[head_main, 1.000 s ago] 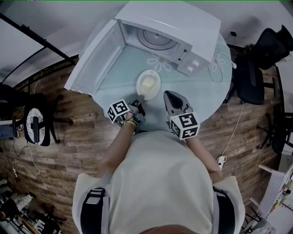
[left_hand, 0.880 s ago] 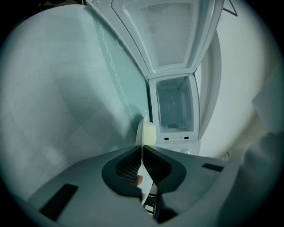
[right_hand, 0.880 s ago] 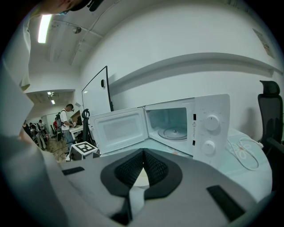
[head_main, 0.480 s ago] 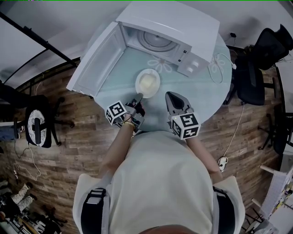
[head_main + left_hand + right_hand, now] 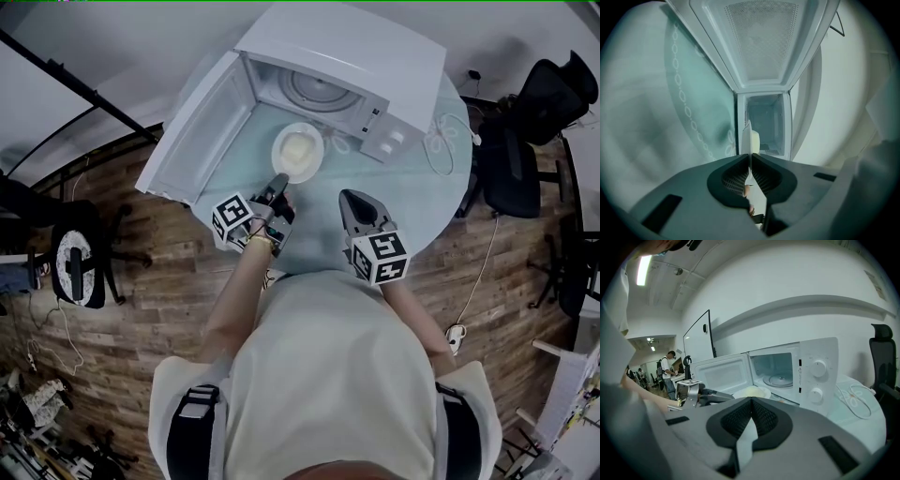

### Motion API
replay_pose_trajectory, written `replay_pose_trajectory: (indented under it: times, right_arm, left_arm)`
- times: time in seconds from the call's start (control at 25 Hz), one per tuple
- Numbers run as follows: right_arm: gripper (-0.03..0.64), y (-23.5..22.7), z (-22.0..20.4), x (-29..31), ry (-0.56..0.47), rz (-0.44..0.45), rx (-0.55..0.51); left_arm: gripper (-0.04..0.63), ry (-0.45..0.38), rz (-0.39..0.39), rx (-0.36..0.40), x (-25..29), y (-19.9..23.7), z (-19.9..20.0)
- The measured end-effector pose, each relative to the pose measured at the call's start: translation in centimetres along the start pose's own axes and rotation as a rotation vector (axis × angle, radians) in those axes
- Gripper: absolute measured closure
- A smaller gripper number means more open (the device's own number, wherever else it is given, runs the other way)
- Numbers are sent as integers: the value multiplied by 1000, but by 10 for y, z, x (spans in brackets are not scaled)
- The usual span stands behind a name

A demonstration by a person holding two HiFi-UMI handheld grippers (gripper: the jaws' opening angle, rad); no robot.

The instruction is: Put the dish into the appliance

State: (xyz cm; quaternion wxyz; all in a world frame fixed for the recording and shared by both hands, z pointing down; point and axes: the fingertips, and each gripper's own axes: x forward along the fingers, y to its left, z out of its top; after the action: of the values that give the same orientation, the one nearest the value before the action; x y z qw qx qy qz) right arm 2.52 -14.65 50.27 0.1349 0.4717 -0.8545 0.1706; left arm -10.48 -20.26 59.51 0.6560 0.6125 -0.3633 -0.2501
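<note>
A white dish [image 5: 298,150] holding something pale hangs just in front of the open white microwave [image 5: 349,52], above the glass table [image 5: 424,192]. My left gripper [image 5: 278,181] is shut on the dish's near rim. In the left gripper view the dish [image 5: 751,139] is edge-on between the closed jaws [image 5: 750,157], lined up with the microwave cavity [image 5: 767,123]. My right gripper [image 5: 353,200] stays back near the table's front edge, shut with nothing in it. Its view [image 5: 751,402] shows the dish [image 5: 753,391] beside the cavity, with the glass turntable [image 5: 781,379] inside.
The microwave door [image 5: 192,127] is swung wide open to the left. A white cable [image 5: 441,141] lies on the table to the right of the microwave. A black office chair [image 5: 536,117] stands at the right, another chair [image 5: 75,258] at the left. People [image 5: 670,365] stand far off.
My left gripper has carried the dish up and away from me, closer to the microwave opening. The right gripper has stayed put.
</note>
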Motion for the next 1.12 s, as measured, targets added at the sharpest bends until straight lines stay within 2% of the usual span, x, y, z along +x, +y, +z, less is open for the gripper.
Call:
replay_pose_trajectory:
  times: [0.32, 0.56, 1.12]
  right_arm:
    - [611, -10, 3, 7, 11, 3, 17]
    - [611, -15, 5, 12, 27, 5, 3]
    - [611, -30, 8, 23, 66, 7, -14]
  left_arm:
    - [571, -17, -43, 12, 35, -23, 28]
    - [571, -13, -61, -8, 65, -35, 42]
    - [569, 0, -42, -29, 130, -35, 68]
